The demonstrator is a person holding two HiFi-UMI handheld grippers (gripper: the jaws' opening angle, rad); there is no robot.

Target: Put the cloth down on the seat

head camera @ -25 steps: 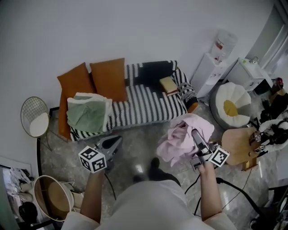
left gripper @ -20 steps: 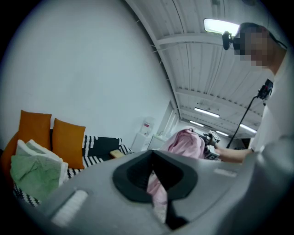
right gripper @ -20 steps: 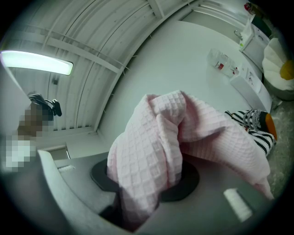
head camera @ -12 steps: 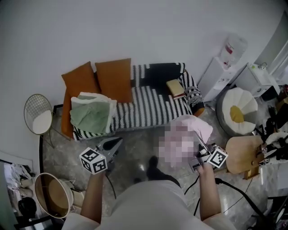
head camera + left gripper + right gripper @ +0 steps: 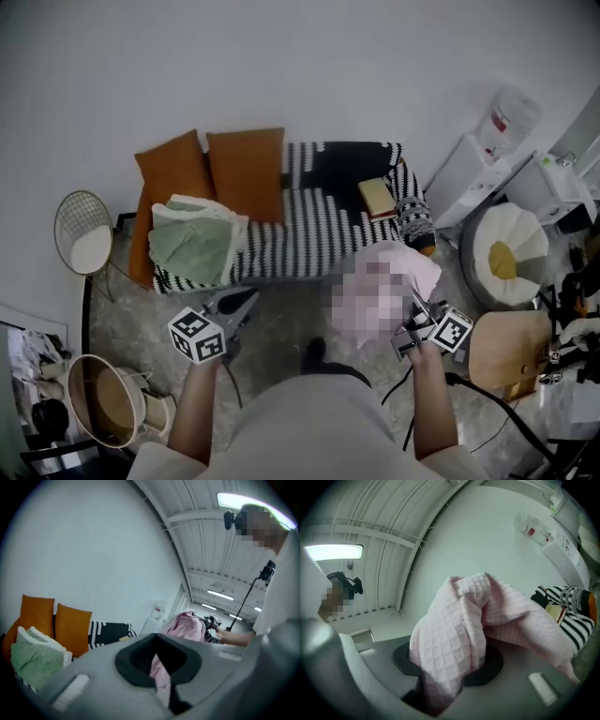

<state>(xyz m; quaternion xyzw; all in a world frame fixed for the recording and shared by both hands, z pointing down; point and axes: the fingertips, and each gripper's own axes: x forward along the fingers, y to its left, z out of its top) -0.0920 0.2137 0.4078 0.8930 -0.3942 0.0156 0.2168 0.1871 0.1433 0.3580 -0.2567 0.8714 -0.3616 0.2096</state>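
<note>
Jaws of the right gripper (image 5: pixel 413 302) clench the pink cloth (image 5: pixel 459 634), which we hold bunched above the floor (image 5: pixel 281 330). The left gripper (image 5: pixel 236 302) is closed and empty. We judge the striped seat (image 5: pixel 309 239) lies just ahead, slightly left of the right jaws.

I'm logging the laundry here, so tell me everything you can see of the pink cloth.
The pink cloth is soft waffle-weave fabric, bunched rather than spread. The right gripper has its jaws shut on a gathered fold; the rest drapes over them and hangs free. It is above the floor, short of the striped sofa and not touching it.
</note>
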